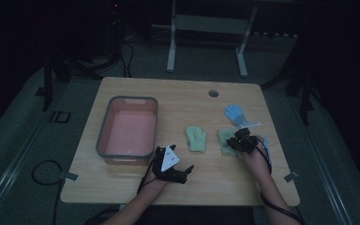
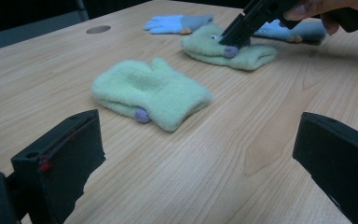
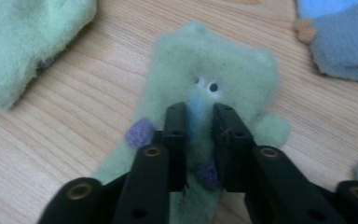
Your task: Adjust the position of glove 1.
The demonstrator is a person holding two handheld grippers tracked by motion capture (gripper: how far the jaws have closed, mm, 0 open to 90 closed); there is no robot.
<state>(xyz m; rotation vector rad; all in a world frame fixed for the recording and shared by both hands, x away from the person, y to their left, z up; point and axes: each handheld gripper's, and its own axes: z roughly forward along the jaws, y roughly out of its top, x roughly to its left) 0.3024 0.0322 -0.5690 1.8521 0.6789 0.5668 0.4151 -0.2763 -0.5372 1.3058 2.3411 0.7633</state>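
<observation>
Your right gripper has its jaws pinched on the fabric of the green mitten with eyes, which lies flat on the table at the right. Close neighbours: a second green mitten just to its left, a blue glove just behind — nothing between them. Your left gripper hangs near the front edge with jaws wide apart, holding nothing, just beside the grey-rimmed pink tub. Both forearms come in low from the front edge.

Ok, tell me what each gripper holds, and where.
Right gripper pinches the green mitten at its middle fold. Left gripper is open, holding nothing.
</observation>
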